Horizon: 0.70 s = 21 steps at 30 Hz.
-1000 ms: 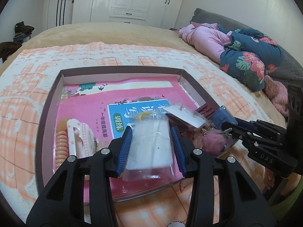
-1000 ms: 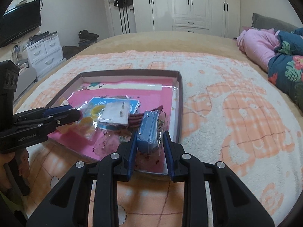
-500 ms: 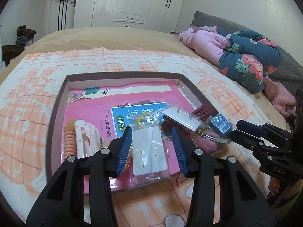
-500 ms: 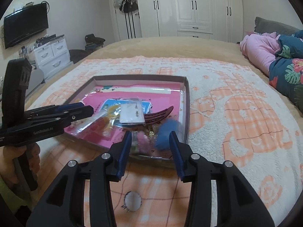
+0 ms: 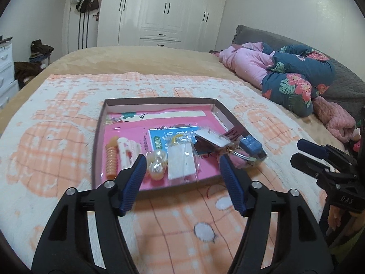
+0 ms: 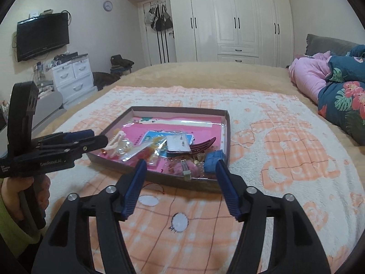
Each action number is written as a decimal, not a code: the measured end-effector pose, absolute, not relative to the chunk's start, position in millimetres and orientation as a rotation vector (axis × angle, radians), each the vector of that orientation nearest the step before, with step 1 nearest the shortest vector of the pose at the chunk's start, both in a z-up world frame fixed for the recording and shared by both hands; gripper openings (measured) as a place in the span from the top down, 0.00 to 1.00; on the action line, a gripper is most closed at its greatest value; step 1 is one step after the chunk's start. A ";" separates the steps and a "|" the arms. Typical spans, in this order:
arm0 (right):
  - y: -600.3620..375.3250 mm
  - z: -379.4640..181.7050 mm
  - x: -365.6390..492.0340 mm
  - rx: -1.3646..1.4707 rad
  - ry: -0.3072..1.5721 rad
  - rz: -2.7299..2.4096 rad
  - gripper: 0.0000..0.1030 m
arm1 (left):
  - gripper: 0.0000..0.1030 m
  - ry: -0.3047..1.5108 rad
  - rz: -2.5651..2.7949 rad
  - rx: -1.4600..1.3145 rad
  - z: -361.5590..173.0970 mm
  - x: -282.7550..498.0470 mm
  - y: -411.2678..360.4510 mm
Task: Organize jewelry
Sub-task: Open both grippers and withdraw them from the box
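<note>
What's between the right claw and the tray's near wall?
Only bare blanket: the open right claw is empty, short of the tray. Right wrist view shows it.

the blanket (image 5: 57, 141) over the bed is fleecy cloth, matt and nubbly. on it the shallow tray (image 5: 159, 101) looks like matt cardboard, lined with a glossy pink printed sheet (image 5: 182, 121) that catches the light. toward the tray's near edge, a clear crinkled plastic bag (image 5: 182, 162) holds a white paper card, beside shiny pearly beads (image 5: 156, 164). the coiled orange hair tie (image 5: 111, 159) near its left wall is smooth plastic. the left gripper (image 5: 181, 171) is matt black plastic with ribbed blue pads and bright metal screws. the wardrobe (image 6: 228, 22) doors are glossy white.
</note>
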State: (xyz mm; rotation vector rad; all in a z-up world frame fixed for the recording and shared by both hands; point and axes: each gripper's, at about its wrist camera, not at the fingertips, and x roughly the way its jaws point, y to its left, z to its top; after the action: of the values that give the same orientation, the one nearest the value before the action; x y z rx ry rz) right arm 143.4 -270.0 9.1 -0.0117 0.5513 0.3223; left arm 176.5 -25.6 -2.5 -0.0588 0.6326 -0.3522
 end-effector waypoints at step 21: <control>-274.6 12.2 69.3 0.016 0.458 0.274 0.06 | 0.11 0.581 -0.268 -0.103 2.0 87.6 -1.1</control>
State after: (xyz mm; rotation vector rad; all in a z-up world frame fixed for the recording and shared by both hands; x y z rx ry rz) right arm 69.3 -274.6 12.2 0.0162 0.4581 0.2744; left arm 87.6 -1.1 2.0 -0.1029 0.5806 -0.2677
